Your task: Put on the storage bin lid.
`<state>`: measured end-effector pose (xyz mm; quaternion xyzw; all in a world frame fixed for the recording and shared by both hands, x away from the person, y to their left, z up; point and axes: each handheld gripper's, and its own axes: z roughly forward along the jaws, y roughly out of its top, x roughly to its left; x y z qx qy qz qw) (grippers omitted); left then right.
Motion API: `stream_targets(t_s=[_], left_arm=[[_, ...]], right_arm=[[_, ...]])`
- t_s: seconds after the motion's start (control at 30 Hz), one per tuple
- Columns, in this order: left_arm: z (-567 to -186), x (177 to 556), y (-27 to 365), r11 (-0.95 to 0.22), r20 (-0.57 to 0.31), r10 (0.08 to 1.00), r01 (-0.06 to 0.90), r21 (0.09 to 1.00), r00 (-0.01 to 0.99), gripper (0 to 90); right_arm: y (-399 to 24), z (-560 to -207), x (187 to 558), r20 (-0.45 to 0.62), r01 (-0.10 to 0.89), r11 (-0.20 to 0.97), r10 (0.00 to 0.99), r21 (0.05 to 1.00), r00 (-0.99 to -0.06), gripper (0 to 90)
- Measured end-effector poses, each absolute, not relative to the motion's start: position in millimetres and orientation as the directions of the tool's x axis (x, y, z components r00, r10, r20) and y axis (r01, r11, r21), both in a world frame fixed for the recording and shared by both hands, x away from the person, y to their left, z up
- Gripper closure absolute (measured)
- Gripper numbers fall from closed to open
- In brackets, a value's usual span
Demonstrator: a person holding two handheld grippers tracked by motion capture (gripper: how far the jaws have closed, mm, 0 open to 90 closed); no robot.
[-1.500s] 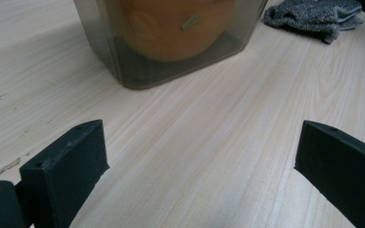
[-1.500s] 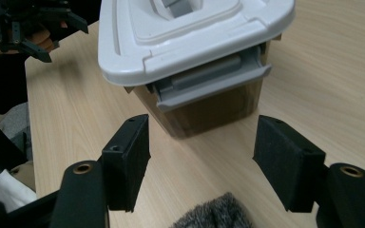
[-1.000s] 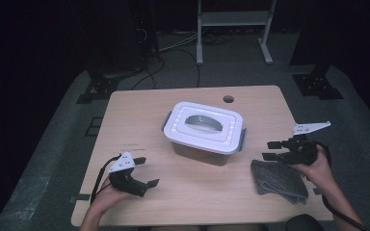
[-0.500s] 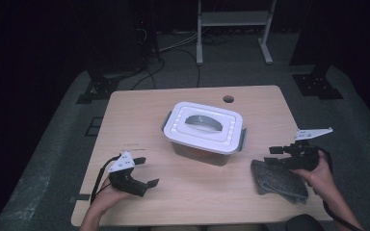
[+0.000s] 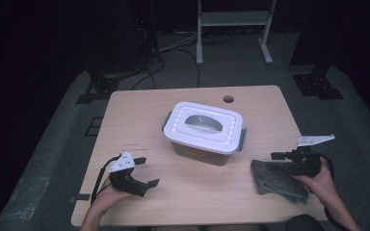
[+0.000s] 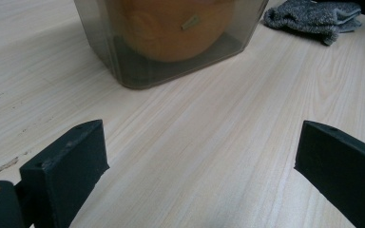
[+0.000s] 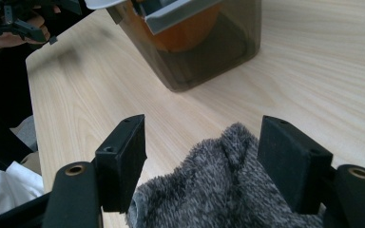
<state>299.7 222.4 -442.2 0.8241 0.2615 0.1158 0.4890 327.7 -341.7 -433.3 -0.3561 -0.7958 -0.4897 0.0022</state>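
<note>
No text, label, brand, number or sign can be read on anything here.

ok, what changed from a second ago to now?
The right gripper came down toward the grey cloth at the table's right edge and now stands over it, jaws open with the cloth's fuzzy edge between them, not yet pinched. Nothing was taken or released. The left gripper, open, the lidded container and the cloth kept their places.
</note>
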Motion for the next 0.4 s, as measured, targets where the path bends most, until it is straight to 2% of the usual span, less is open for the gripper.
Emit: stream_targets(t_s=[0.4], left_arm=[[-441.4, 300.0, 220.5, -0.380, -0.069, 0.544, 0.319, 0.869, 0.836, 2.6]], right_arm=[[-340.2, -439.0, 323.0, 0.361, 0.566, 0.247, 0.559, 0.787, -0.747, 31.7]])
